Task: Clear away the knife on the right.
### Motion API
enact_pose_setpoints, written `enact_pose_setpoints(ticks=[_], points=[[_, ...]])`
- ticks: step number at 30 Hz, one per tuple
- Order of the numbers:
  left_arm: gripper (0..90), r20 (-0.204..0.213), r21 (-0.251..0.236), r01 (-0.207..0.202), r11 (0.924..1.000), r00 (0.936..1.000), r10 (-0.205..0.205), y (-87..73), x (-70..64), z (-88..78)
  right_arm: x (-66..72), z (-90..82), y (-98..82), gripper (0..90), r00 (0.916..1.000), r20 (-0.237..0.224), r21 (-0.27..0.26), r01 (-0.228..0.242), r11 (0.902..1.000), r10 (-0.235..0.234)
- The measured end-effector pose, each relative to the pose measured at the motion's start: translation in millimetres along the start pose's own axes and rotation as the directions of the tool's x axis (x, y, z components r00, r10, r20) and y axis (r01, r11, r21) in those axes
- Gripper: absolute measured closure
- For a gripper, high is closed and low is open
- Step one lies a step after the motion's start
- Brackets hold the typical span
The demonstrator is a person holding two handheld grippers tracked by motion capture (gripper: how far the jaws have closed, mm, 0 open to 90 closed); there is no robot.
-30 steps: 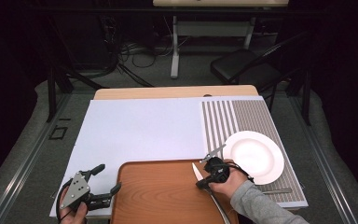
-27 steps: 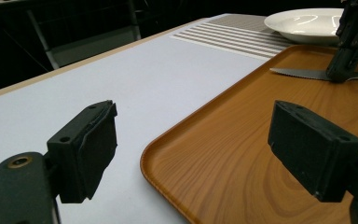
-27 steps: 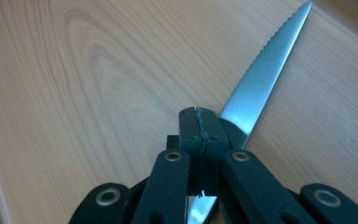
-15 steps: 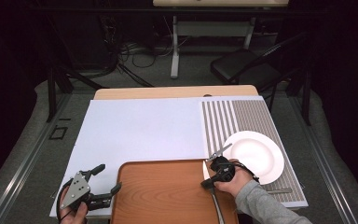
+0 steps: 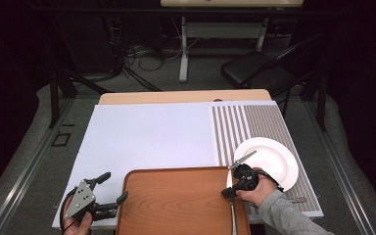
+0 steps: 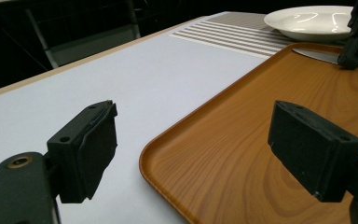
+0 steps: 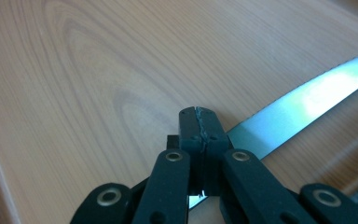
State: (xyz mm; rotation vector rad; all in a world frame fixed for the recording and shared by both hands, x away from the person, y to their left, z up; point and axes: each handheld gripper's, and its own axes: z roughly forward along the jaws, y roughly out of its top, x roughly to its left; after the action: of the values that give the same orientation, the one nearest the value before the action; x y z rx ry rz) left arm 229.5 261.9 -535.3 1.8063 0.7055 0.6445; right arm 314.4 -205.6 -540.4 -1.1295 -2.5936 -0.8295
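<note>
Wooden tray (image 5: 176,205) carries the knife (image 7: 303,100) at its right edge beside the plate (image 5: 274,156), pinched in our right gripper (image 7: 199,122), left gripper (image 5: 111,192) spread and idle, so we judge placing remains

Overhead light brightens the table (image 5: 147,137); surroundings stay dark. Glare streaks the knife blade (image 7: 307,100), its far end soft.

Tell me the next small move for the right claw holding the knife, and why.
Probably lift the knife slightly and carry it on toward the plate. The right claw is shut on the blade, which lies low over the wooden tray near its right edge, with the plate just beyond. The left claw waits open at the tray's left corner.
</note>
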Motion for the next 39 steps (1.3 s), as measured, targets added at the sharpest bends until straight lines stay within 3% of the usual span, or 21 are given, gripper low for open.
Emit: enact_pose_setpoints(ticks=[1, 2, 18, 22, 25, 31, 39], points=[[15.7, 0.0, 0.001, -0.002, 1.0, 1.0, 0.002, 0.1, 0.1, 0.1, -0.2, -1.8, -0.4, 90.0, 1.0, 0.0, 0.021, -0.005, 0.9998, 0.005], [15.7, 0.0, 0.001, -0.002, 1.0, 1.0, 0.002, 0.1, 0.0, 0.1, -0.5, 0.2, -1.8, 90.0, 1.0, -0.002, -0.018, -0.004, 0.9998, 0.004], [15.7, -0.003, 0.0, 0.001, 1.0, 1.0, -0.001, 0.0, 0.0, -0.2, -2.1, -7.5, -9.1, 90.0, 1.0, 0.002, 0.006, 0.006, 1.0, -0.006], [15.7, -0.003, 0.0, 0.001, 1.0, 1.0, -0.001, 0.1, -0.2, 0.0, -0.2, -12.1, -10.5, 87.7, 0.9997, -0.017, -0.028, 0.015, 0.9995, -0.016], [15.7, 0.001, 0.002, -0.006, 1.0, 1.0, 0.006, 0.3, -0.2, 0.2, 0.1, -16.1, -10.6, 82.5, 0.9992, -0.018, -0.019, 0.036, 0.9992, -0.036], [15.7, -0.001, 0.0, 0.003, 1.0, 1.0, -0.003, 0.1, 0.5, 0.3, 2.0, -21.9, -11.2, 66.9, 0.994, 0.0, -0.052, 0.109, 0.9926, -0.11], [15.7, 0.004, 0.001, -0.001, 1.0, 1.0, 0.001, 0.3, 0.6, 1.5, 7.5, -26.9, -12.4, 53.7, 0.975, 0.021, -0.063, 0.222, 0.9729, -0.221]])
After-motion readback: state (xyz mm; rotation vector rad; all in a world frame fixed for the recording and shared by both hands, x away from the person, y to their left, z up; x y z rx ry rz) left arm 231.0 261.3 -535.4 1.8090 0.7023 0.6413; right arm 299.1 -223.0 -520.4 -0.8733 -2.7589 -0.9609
